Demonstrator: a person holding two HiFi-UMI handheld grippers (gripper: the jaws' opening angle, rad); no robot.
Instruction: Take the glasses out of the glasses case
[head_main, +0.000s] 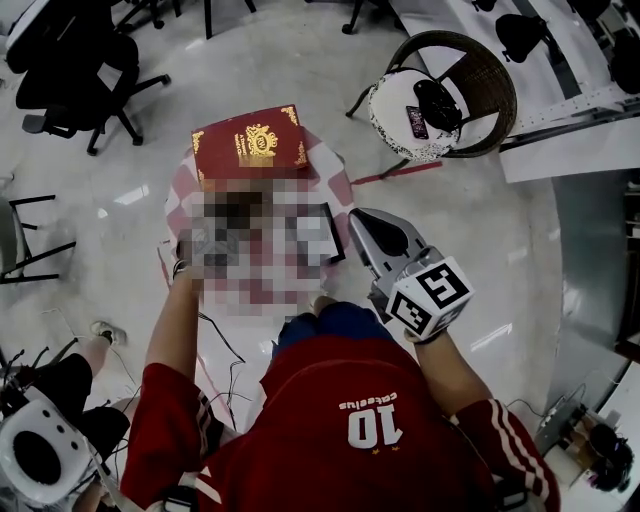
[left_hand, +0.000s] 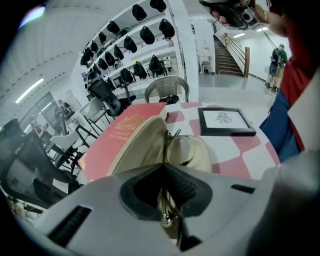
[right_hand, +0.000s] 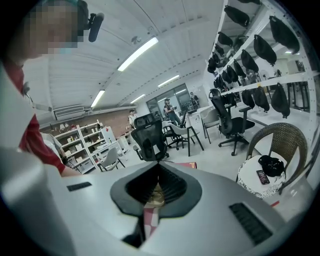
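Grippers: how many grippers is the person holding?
2. The left gripper is at the open glasses case, pinching the glasses. The right gripper is just right of the picture frame in the head view. None seem hidden.

Here's the glasses case (left_hand: 145, 147), a cream clamshell lying open on the pink-and-white checked bench (left_hand: 250, 150), just beside a red book (left_hand: 117, 142). Its lid is tipped up and back on the book's side (pale lining showing). The glasses (left_hand: 184, 150) are down in the tray: thin gold-coloured wire frame, one see-through lens lying against the cream base. A slim metal temple runs out towards the camera, and the left claw (left_hand: 166, 200) has it pinched, jaws closed on that wire.
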